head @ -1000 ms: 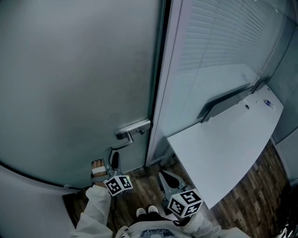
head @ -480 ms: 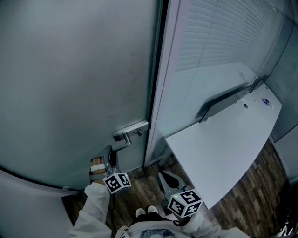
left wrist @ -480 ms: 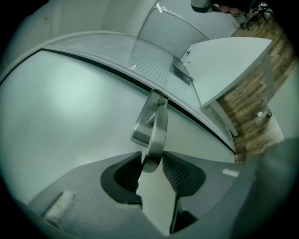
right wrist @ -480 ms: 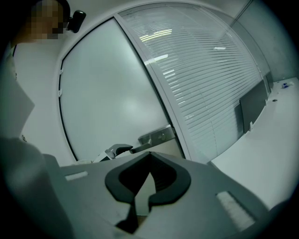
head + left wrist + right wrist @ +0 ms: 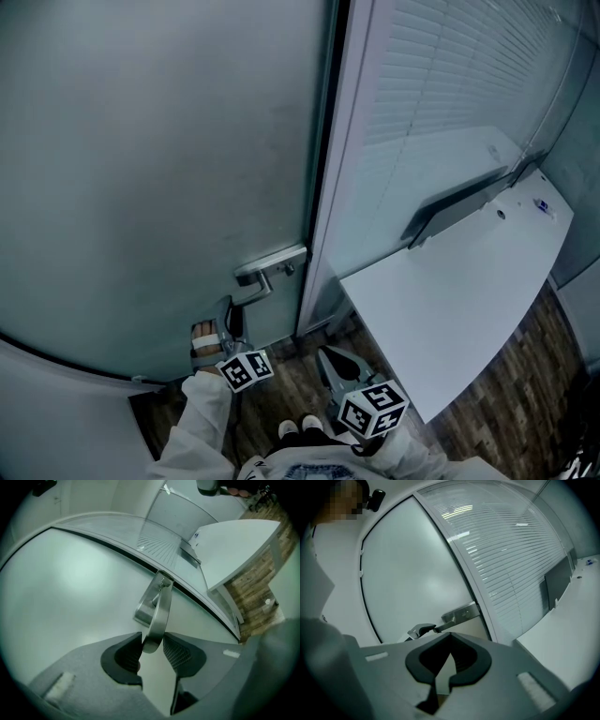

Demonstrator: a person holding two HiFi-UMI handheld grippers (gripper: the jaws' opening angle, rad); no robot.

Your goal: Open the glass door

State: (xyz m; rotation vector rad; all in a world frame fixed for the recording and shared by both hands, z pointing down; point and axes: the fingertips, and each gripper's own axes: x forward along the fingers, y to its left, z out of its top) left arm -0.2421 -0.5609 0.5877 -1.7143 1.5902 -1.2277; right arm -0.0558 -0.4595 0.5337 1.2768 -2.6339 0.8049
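The glass door, frosted and pale, fills the left and far part of the head view, its right edge shut against the light door frame; low on that edge sits the metal door handle, a lever on a flat plate, reaching left from the plate toward the person; the left claw comes up from below and has just been closing on it, and the left gripper view shows the rounded free end of the lever between the two dark ribbed pads, pinched from both sides; the left hand, strapped to its tool, lies just beneath, with the marker cube on the near side and a white sleeve running down to the bottom edge; the right claw hangs well apart from the handle, near the person and right of the left one, its jaws together at the tips with nothing between them, pointed toward the foot of the door frame; right of the frame a glass wall with lowered blinds runs into the distance; a white desk stands against that wall; dark wooden floor shows under it and around the person's shoes.
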